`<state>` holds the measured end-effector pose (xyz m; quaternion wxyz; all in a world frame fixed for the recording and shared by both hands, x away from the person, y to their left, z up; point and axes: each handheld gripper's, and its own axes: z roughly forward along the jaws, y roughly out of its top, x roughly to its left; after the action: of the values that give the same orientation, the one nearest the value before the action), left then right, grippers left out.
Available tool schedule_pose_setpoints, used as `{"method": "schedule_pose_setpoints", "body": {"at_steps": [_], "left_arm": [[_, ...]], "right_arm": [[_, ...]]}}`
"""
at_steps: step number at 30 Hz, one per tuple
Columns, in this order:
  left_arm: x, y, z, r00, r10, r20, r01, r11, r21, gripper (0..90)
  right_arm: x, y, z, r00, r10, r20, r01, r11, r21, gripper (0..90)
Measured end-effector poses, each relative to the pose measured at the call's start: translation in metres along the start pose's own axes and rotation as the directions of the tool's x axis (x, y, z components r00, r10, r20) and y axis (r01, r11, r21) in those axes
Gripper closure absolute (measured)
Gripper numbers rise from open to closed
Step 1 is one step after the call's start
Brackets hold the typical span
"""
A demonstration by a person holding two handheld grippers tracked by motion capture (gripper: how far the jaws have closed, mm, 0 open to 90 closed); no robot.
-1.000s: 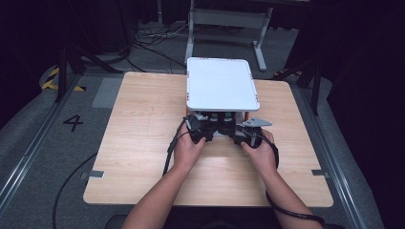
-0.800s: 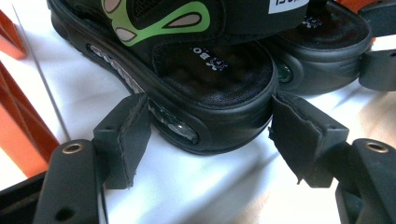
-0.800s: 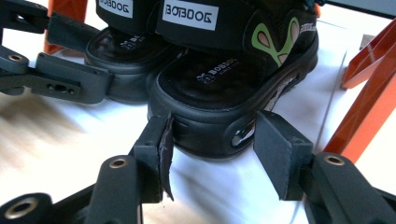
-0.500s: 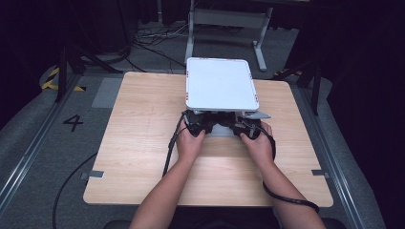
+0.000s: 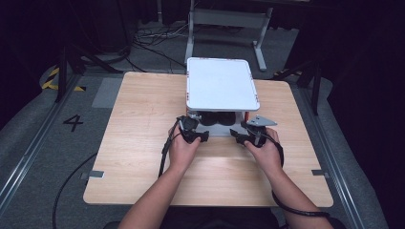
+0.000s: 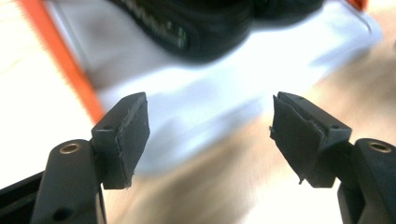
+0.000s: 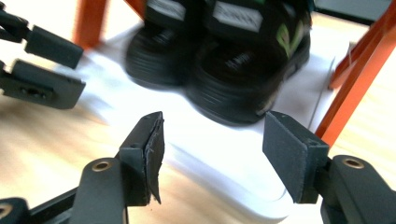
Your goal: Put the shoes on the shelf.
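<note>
**Both grippers at the lower shelf, shoes not yet gripped**

Pair of black shoes sits on the white lower shelf of a small two-tier rack with orange legs, under its white top board. Rack stands toward the far middle of the wooden table.

Left gripper: jaws spread wide, nothing between them, aimed at the shelf's front edge with one shoe's sole just beyond. Right gripper: jaws likewise spread and empty, over the shelf front, both shoes directly ahead.

Judgement: step in hand is the reach for the shoes. To do it well, go in low under the top board, keep clear of the orange legs, take one shoe per gripper, and close on the heel or side wall rather than the sole.

Surroundings: grey floor marked "4", cables, a metal frame behind the table, dark room.
</note>
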<state>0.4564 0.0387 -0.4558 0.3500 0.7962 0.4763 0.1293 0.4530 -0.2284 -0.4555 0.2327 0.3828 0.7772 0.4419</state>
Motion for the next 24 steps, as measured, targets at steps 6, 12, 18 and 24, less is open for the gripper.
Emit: {"method": "schedule_pose_setpoints", "body": {"at_steps": [6,12,18,24], "left_arm": [[-0.002,-0.006,-0.048,0.9993,0.034,0.013,-0.034,0.9992,-0.02,26.1],[0.018,-0.015,-0.076,0.9993,0.036,0.004,-0.036,0.9993,0.0,22.9],[0.042,-0.029,-0.097,0.9974,0.062,-0.038,-0.06,0.9971,0.047,22.3],[0.068,-0.048,-0.118,0.9947,0.035,-0.096,-0.037,0.9993,-0.013,20.3]], "right_arm": [[-0.005,0.022,-0.042,0.9988,0.048,-0.009,-0.049,0.998,-0.032,38.4],[-0.022,0.023,-0.072,0.9922,0.124,-0.014,-0.124,0.992,-0.023,34.3],[-0.045,0.013,-0.099,0.996,0.079,0.041,-0.077,0.996,-0.032,28.8],[-0.068,-0.01,-0.115,0.9981,0.003,-0.062,0.003,0.995,0.104,21.9]]}}
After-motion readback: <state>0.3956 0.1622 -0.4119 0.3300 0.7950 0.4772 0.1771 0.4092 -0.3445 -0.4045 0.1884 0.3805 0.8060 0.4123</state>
